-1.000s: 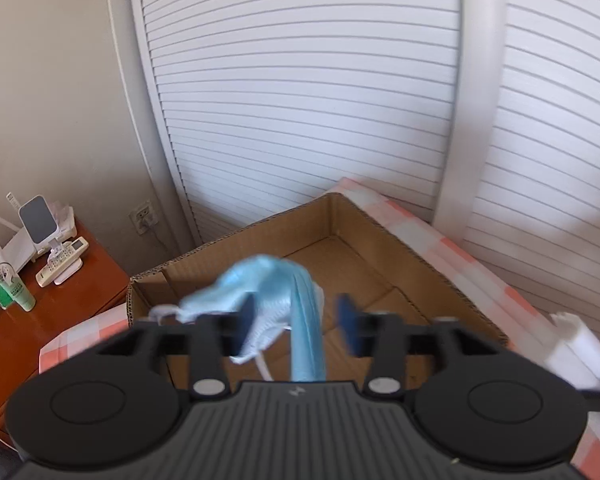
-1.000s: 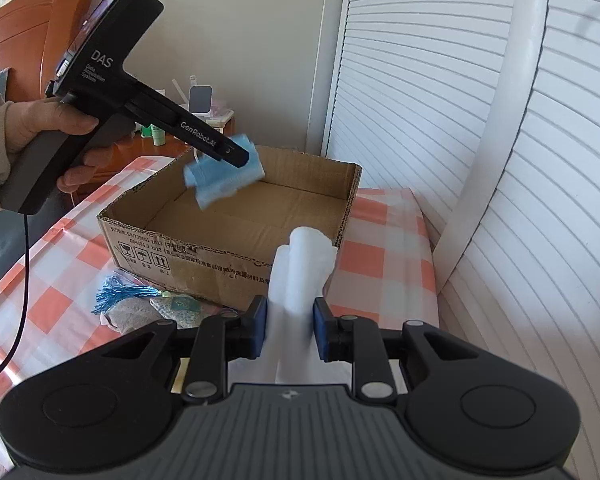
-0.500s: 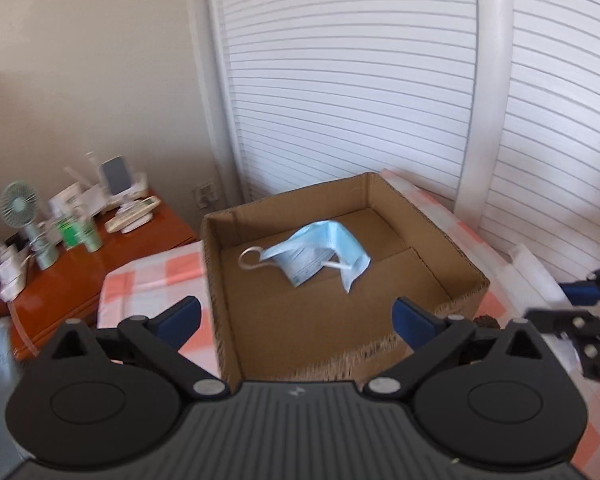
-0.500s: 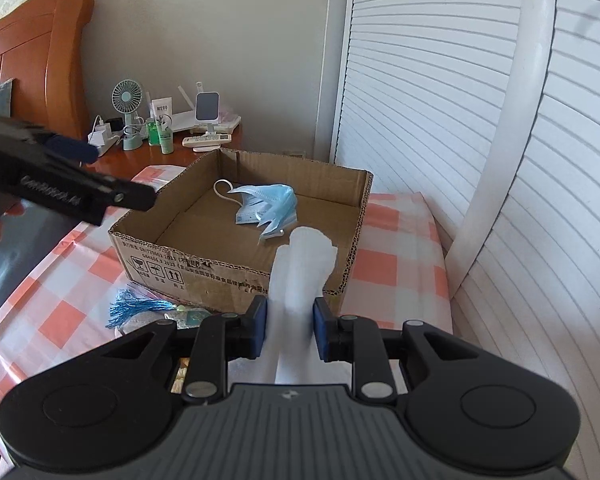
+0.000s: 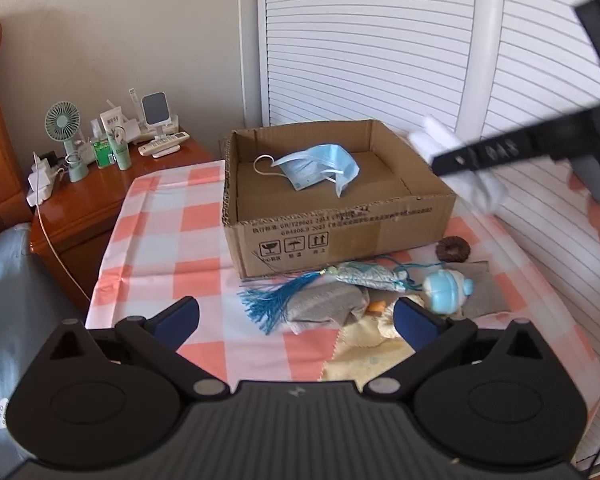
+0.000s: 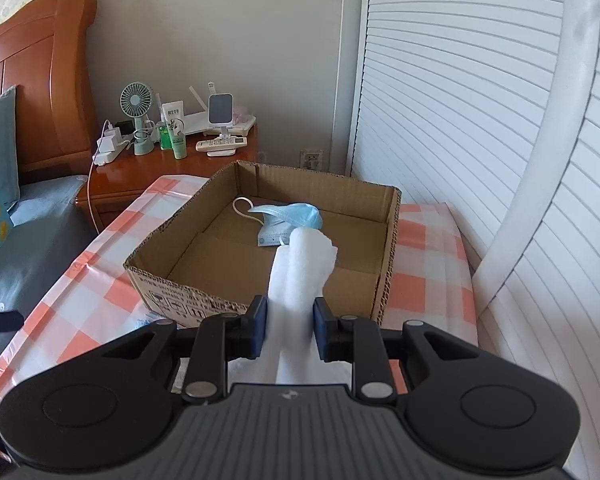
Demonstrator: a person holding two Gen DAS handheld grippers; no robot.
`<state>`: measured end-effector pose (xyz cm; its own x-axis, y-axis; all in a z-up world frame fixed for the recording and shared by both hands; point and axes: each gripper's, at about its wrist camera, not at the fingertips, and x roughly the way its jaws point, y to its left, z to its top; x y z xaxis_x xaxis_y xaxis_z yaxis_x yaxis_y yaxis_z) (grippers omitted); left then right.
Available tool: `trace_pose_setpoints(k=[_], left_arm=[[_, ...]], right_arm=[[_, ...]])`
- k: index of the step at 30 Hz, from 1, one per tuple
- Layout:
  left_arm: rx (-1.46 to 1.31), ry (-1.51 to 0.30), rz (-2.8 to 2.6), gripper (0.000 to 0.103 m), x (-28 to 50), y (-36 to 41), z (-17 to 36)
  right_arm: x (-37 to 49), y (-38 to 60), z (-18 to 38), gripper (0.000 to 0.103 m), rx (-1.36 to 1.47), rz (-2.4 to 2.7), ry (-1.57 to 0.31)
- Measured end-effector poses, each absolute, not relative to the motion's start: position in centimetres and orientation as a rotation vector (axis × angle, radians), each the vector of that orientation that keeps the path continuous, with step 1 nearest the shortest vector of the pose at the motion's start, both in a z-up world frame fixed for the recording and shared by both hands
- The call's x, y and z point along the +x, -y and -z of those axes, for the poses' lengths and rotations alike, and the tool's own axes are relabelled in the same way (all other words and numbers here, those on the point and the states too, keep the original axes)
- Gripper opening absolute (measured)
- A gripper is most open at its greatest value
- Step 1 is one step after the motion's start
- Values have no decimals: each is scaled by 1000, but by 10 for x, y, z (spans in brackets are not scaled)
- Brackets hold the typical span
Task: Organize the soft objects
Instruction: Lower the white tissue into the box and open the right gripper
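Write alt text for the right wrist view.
The right tool grips a white foam roll over the near edge of an open cardboard box holding a blue face mask. The box sits on a checked cloth beside a cluttered nightstand.

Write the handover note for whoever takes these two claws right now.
Left claw: open, empty, its jaws have just been opening.
Right claw: shut on a white foam sheet, held over the near edge of the cardboard box.
Done: blue face mask lies in the box.
Left: drop the foam in; then the tasselled sachet, grey cloth, yellow cloth, brown scrunchie and pale blue toy lying before the box.
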<state>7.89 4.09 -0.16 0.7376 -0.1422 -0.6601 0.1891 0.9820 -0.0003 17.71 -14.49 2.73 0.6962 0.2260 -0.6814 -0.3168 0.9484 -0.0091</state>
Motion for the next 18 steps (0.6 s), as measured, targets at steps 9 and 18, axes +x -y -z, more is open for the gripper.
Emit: trace_pose_setpoints(k=[9,18], left_arm=[[20,-684,144,102,72,-65,3],[-44,-714,77,102,78,-95,14]], right_arm=[[233,83,-28,29,-187,-380,-773],[270,46,-13,102,-166,-398,-771]])
